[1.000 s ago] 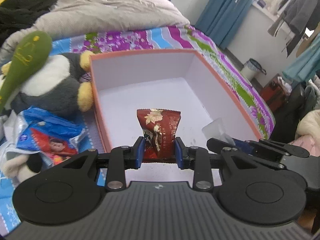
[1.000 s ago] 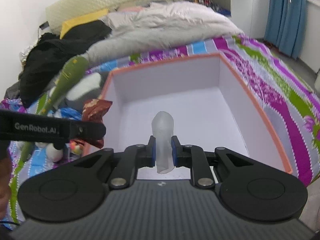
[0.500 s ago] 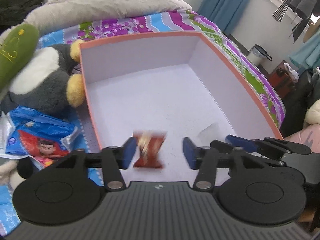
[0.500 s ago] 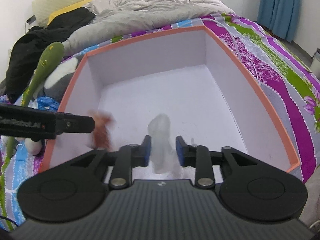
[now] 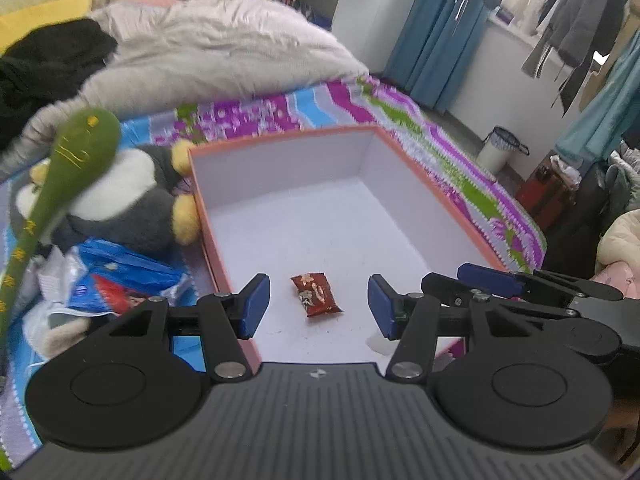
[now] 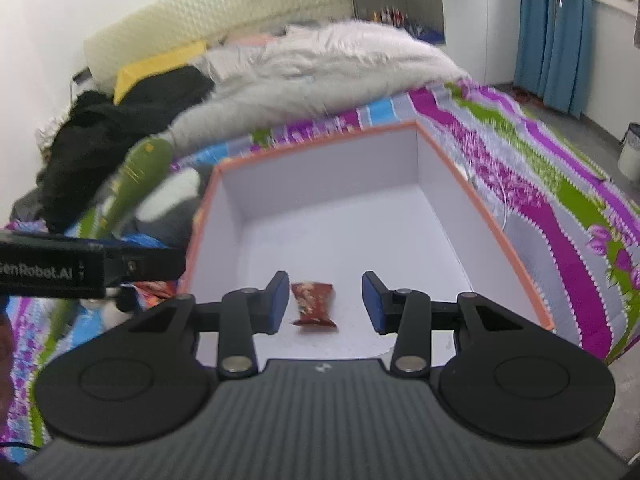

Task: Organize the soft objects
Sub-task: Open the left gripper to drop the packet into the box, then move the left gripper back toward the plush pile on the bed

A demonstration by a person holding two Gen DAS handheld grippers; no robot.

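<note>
The red snack packet [image 5: 316, 294] lies flat on the box [image 5: 280, 148] floor, below and between the left gripper [image 5: 319, 306] fingers, untouched. Both pairs have just been opening; right gripper [image 6: 325, 302] fingers also stand apart, holding nothing.

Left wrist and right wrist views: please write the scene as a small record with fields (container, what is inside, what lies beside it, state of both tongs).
container: orange-rimmed box with white inside, on the bed's patterned cover
inside: red snack packet lying flat on the floor near the front
beside box, left: penguin plush, green plush, blue packet
left tongs: open, nothing between pads
right tongs: open, jaws have just been opening, nothing gripped
clear soft item: only an edge visible, near front wall
</note>
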